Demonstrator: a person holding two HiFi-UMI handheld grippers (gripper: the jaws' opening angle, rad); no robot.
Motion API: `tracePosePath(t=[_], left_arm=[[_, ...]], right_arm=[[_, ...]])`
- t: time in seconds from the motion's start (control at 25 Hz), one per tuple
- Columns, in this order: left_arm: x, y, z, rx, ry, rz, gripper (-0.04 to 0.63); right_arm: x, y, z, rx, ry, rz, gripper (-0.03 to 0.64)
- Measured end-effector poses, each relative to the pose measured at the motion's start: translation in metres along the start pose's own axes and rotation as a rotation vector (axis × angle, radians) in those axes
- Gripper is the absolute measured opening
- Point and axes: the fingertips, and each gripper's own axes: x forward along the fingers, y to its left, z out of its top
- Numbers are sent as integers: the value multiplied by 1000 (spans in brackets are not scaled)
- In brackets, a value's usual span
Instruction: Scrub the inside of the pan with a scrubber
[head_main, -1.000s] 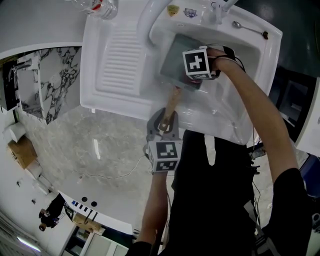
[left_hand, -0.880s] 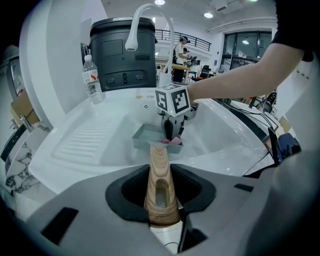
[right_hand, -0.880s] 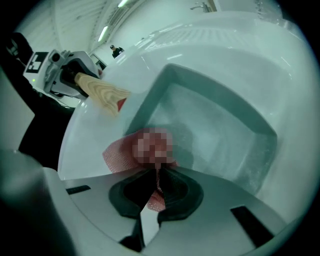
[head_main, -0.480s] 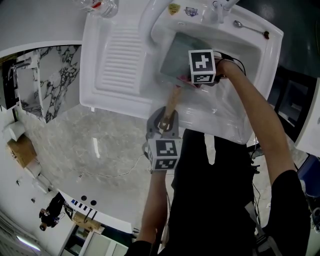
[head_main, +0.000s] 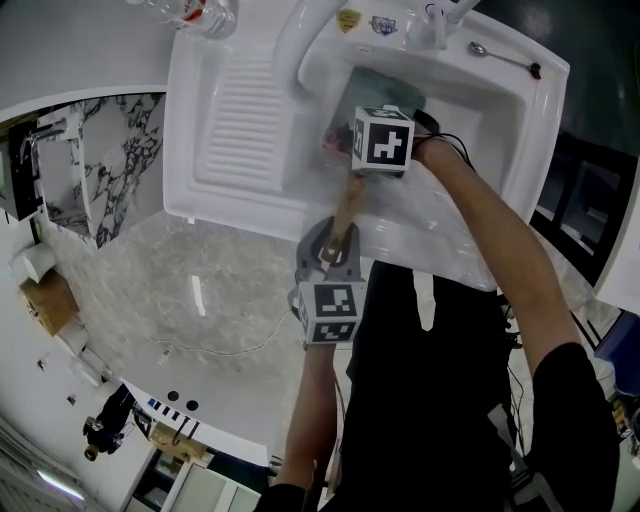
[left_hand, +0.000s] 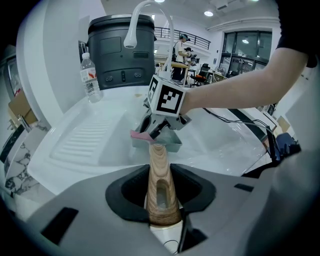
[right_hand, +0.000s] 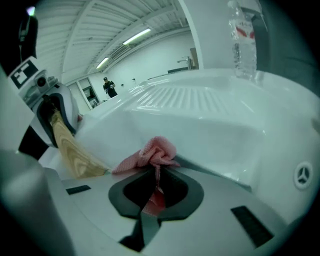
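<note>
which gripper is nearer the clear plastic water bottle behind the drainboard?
Right. The right gripper is over the grey pan, closer to the clear plastic water bottle; the left gripper holds the wooden pan handle at the white sink's front edge.

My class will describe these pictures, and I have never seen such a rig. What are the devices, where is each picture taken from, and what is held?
No robot: a person holds a two-jaw tool in each hand. One camera sits on the head, looking down; one rides on each tool. The left tool grips the wooden handle of a grey pan in a white sink. The right tool grips a pink scrubber. A water bottle stands near the draining board.
</note>
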Motion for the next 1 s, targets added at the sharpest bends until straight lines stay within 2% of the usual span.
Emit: tracePosePath(t=[0.2,0.36,0.52,0.68,0.76,0.84,1.0], left_arm=[[1,1,0,0,1,-1,138],[-1,0,2,9,-1,-1,138],[0,1,8,22,-23,-1,137],[2,1,7,24,-27,1,138],[2,0,7,23,-28,-1,137],[2,0,7,20,-26,-2,138],[1,1,6,20,-32,5,138]], right_arm=[[4,-19,4,-156,23,-145,37],[3,-53,-16,-259,109,-340,37],[-2,-96,-36,-257,170,-544,34],[-8,-121,-56,-249,327,-712,28],[-11,-122,-63,-223,377,-740,28],[-13,-114,-68,-144,363,-717,28],[-13,-78,-60,-5,221,-569,26]])
